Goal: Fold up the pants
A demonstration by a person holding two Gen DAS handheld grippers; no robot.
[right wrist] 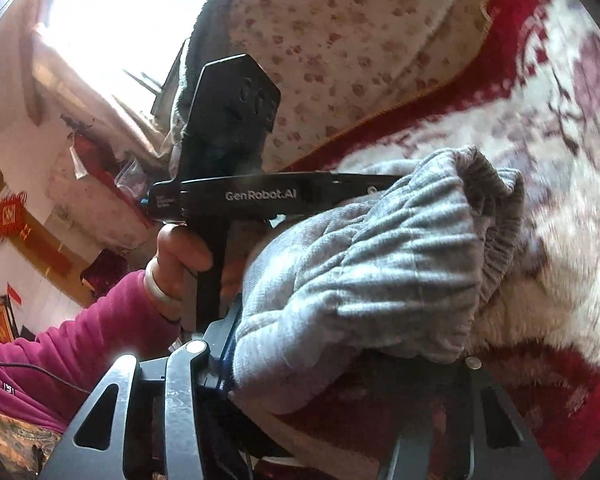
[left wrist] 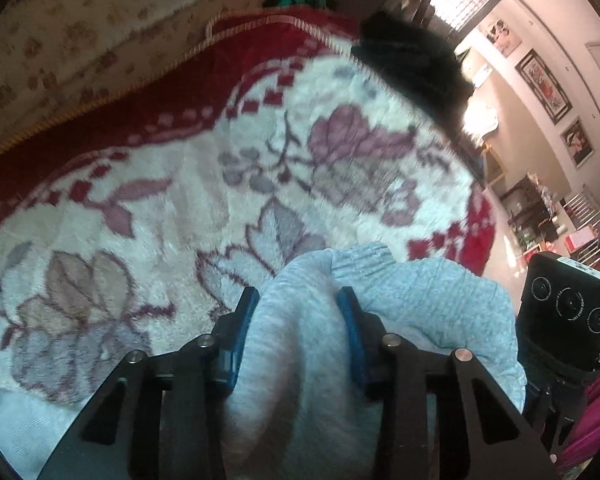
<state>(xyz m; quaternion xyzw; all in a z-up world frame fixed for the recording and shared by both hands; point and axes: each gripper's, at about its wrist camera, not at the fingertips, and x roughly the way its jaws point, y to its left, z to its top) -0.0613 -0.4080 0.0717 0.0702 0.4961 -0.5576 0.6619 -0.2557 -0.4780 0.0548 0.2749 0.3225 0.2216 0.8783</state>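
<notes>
**A:** Where are the pants?

**B:** The grey sweatpants (left wrist: 300, 360) are bunched in a thick wad at the near edge of the plush floral blanket (left wrist: 180, 200), a cream one with mauve flowers and a red border. In the left wrist view the wad fills the space between the left gripper's (left wrist: 298, 300) two blue-padded fingers (left wrist: 242, 320), and both pads press into the cloth. So that gripper is clamped on the sweatpants.

**A:** And the other one?

**B:** In the right wrist view the right gripper (right wrist: 340, 356) is mostly buried under the same grey fabric (right wrist: 372, 264). The ribbed, elasticated edge (right wrist: 496, 240) of the garment hangs off to the right, over the blanket. Cloth lies between its jaws and bulges out of them, with the left-hand finger (right wrist: 216, 344) tight against the bundle; the other finger is hidden under the fabric. It reads as gripping the sweatpants as well.

**A:** Are the two tools close together?

**B:** Yes. From the right wrist camera, the left tool's black body is just beside the bundle, held by a hand (right wrist: 180, 260) in a magenta sleeve (right wrist: 80, 340). From the left wrist camera, the right tool's black camera block (left wrist: 568, 308) shows just to the right of the cloth.

**A:** Anything else around?

**B:** A beige flower-print quilt (left wrist: 80, 40) lies beyond the blanket's red border, and framed pictures (left wrist: 544, 84) hang on the far wall.
</notes>
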